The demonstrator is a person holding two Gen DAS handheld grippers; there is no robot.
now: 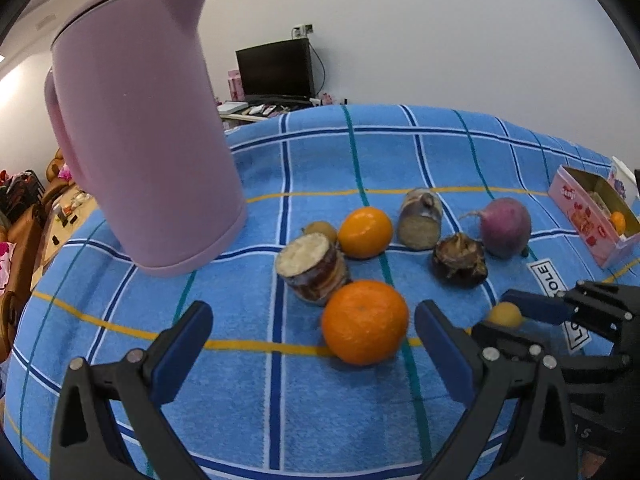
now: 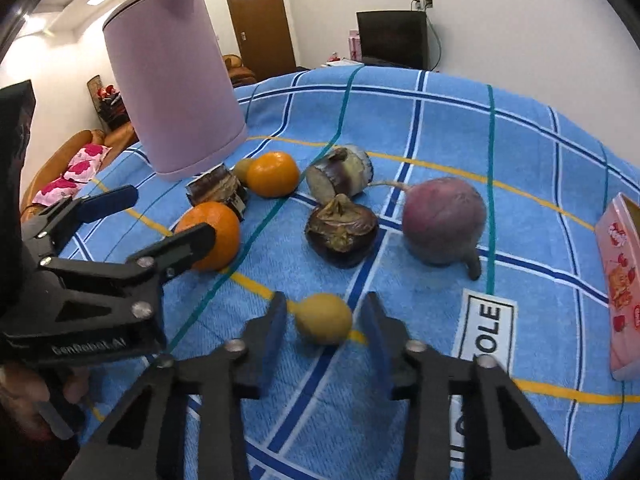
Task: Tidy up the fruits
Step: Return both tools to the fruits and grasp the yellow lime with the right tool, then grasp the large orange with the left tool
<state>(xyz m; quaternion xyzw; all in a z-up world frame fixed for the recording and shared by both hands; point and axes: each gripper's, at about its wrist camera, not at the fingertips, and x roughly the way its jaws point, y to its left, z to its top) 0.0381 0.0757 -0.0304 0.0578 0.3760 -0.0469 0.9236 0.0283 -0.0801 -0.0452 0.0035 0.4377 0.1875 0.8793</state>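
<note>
R gripper [image 2: 325, 304] sits low over the cloth [image 2: 420, 240] w/ the yellow fruit [image 2: 323, 319] btw its pads. A thin strip of cloth shows each side of the fruit, so the jaws look narrow but not yet clamped. L gripper [image 1: 314, 312] is spread wide, holding nothing, w/ the near orange [image 1: 364, 322] just ahead of its right finger. The far orange [image 1: 365, 232] lies behind, mid-cloth. The box [image 1: 588, 216] at the far right edge is prob. where the fruit goes.

Risks: the yellow fruit is small and round, so an off-centre squeeze could pop it out and send it rolling toward the label [image 2: 486, 328] or off the near edge. The two grippers are v. close, so a lift by R could clip L's right finger. The near orange touches the root chunk [image 1: 312, 268]; closing L there may drag or tip the chunk, or shove the orange away. The jug [image 1: 140, 128] at left is tall and could be knocked by a wide swing.

Hard to tell: whether R's pads actually touch the fruit; what the dark lump [image 1: 459, 260] beside the turnip [image 1: 505, 227] is; and the box's inside, mostly cut off, w/ only sth orange showing. The label is partly hidden by R gripper. The hand [image 2: 24, 396] is a blur at the frame's edge.
</note>
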